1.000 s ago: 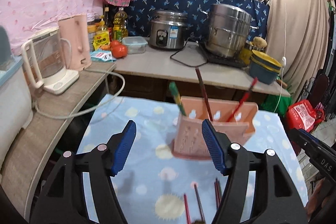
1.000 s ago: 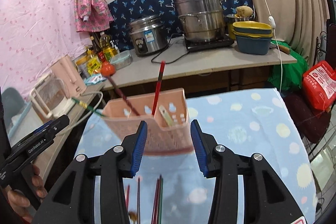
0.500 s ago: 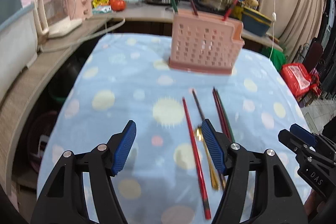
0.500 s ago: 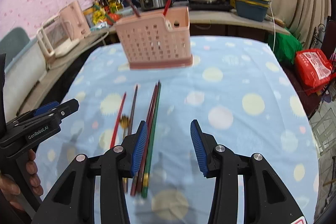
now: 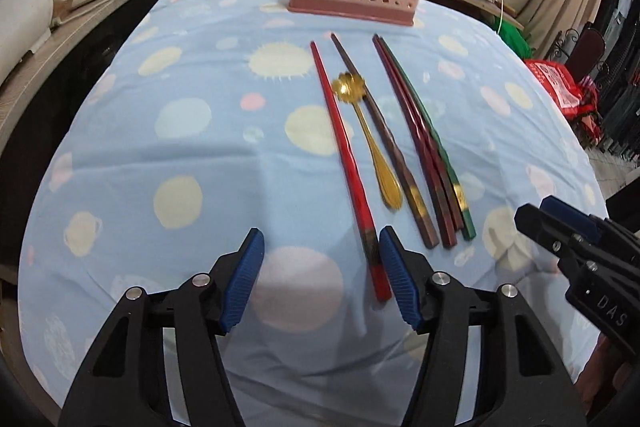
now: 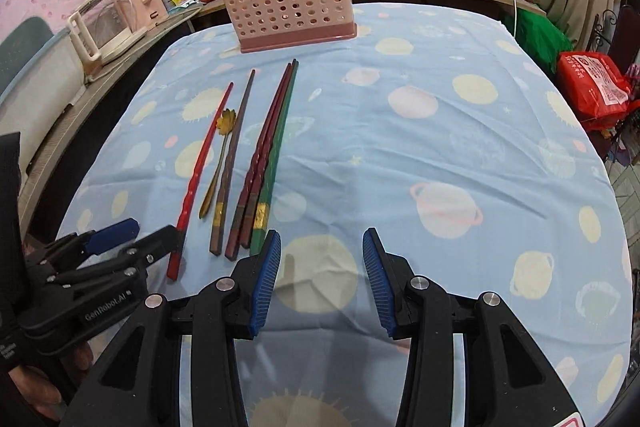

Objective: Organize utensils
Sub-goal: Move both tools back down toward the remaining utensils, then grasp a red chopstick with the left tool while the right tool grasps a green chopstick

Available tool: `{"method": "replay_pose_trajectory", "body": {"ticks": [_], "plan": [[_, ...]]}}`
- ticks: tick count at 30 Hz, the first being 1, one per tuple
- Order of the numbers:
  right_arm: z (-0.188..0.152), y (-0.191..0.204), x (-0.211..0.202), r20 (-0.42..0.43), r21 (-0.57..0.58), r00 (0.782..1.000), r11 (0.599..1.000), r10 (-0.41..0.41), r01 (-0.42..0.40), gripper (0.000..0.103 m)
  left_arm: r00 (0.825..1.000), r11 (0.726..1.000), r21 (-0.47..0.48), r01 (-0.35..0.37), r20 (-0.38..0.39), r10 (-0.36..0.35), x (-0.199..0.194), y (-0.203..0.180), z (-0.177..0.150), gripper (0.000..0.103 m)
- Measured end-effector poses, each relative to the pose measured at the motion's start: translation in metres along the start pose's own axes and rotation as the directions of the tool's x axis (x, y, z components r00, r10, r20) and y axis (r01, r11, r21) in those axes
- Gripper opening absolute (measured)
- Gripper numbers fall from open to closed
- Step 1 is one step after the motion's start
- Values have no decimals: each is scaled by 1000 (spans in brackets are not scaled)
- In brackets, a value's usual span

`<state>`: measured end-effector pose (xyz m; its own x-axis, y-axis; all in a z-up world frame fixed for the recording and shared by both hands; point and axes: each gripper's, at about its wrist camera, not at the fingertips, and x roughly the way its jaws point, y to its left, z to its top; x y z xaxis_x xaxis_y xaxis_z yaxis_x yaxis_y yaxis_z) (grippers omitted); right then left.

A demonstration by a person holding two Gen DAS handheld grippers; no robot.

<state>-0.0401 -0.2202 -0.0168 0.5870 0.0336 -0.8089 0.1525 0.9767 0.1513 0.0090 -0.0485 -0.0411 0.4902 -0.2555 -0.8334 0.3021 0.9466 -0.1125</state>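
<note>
At the bottom of the left wrist view the left gripper [image 5: 322, 273] has its blue-padded jaws spread and closing, pinching nothing; the thick end of the bright red lacquered chopstick [image 5: 345, 155] lies on the cloth just inside its right pad. At the bottom of the right wrist view the right gripper [image 6: 322, 283] has its jaws spread over bare cloth, empty, its left pad just beside the butt of the dark green chopstick [image 6: 276, 155].

The tabletop [image 6: 440, 155] wears a pale blue cloth printed with planets and suns. On it, in the middle of the frame, the loose utensils lie roughly side by side, pointing away: the red chopstick, a small gold metal spoon with a flower-shaped bowl [image 5: 370, 143], a dark brown chopstick with a gold band [image 5: 380, 131], two maroon chopsticks [image 5: 416, 143] pressed together, and the green one touching them.

At top centre stands the pink perforated plastic utensil holder [image 6: 286, 1], upright at the far edge of the cloth, with a few chopsticks already poking out of it.

By my reading the sorting is partly done: six pieces remain on the cloth, none yet lifted.
</note>
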Motion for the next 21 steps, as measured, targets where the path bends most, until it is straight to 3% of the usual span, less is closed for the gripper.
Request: {"method": "replay_pose_trajectory", "body": {"ticks": [14,21], "plan": [[-5,6,1,-8,-12,1000,1000,14,-14,40,1000,999,39,-9,18,8,-2,-7,-5,35],[-4,13,8,-17,-35,1000,999,21,-22,27,1000,1000,18,-13,18,13,-3,2,-5,13]]}}
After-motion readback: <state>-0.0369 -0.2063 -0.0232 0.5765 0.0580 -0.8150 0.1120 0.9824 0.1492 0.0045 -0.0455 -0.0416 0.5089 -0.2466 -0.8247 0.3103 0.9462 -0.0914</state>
